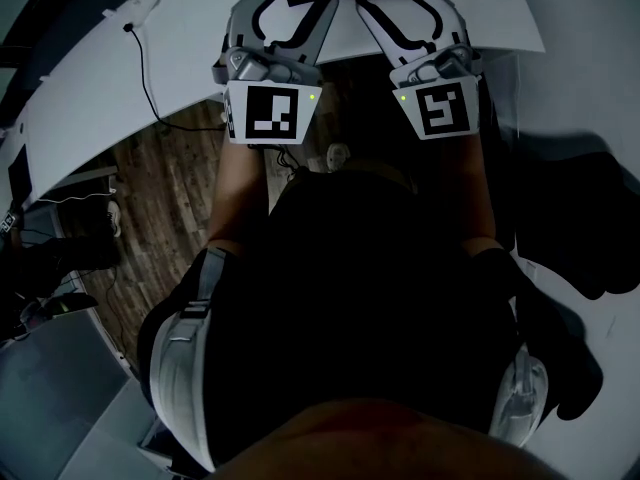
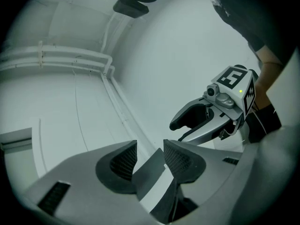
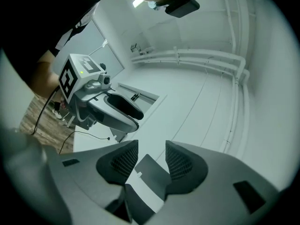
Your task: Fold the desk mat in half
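I cannot make out the desk mat with certainty in any view. A white flat surface point(image 1: 470, 18) lies under both grippers at the top of the head view, and I cannot tell whether it is table top or mat. My left gripper point(image 1: 290, 3) and right gripper point(image 1: 405, 3) are held side by side in front of the person's body. In the left gripper view my left gripper point(image 2: 150, 149) stands open toward a pale wall, with the right gripper point(image 2: 178, 131) to its right. The right gripper point(image 3: 152, 149) also stands open, with the left gripper point(image 3: 135, 121) beside it. Nothing is pressed between either pair of pads.
A white curved table point(image 1: 90, 78) with a black cable point(image 1: 145, 68) runs at the upper left, above a wooden floor point(image 1: 170, 188). The person's dark-clothed body point(image 1: 360, 298) fills the lower head view. White pipes point(image 2: 70, 60) run along the wall.
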Demonstrator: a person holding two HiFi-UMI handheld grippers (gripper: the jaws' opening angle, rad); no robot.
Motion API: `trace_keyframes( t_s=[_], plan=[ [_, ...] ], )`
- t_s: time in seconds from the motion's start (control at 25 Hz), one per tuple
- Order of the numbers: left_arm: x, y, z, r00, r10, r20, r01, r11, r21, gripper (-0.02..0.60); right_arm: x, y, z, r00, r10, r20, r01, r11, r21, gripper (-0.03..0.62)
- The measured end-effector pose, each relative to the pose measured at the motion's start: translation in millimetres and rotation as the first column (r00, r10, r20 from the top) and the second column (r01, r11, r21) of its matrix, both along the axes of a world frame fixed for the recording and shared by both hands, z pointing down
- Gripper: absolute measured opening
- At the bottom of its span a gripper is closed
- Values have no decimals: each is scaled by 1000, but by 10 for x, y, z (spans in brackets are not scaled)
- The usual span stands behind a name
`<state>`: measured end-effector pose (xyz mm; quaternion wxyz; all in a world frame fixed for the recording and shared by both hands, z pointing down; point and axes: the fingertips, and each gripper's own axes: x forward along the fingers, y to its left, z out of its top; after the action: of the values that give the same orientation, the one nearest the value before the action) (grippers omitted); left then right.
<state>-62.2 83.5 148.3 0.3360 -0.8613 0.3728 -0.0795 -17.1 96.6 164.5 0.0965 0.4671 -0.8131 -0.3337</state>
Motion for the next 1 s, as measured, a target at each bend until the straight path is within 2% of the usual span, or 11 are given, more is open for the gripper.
trace_keyframes(
  t_s=[0.28,0.6,0.84,1.0],
  plan=[
    [170,513,-105,1000,-15,1,15,999,29,184,180,521,-139,999,-47,18,47,999,27,183],
    [440,1241,-30,1000,-9,27,9,1000,16,184,389,1254,-120,998,-53,26,53,999,14,183],
    [566,1582,-4,999,-6,45,6,1000,13,184,472,1632,-94,998,-61,31,60,998,24,181],
    [555,1739,-57,998,-3,57,1,999,36,184,439,1780,-83,996,-80,35,79,997,19,173]
  ],
)
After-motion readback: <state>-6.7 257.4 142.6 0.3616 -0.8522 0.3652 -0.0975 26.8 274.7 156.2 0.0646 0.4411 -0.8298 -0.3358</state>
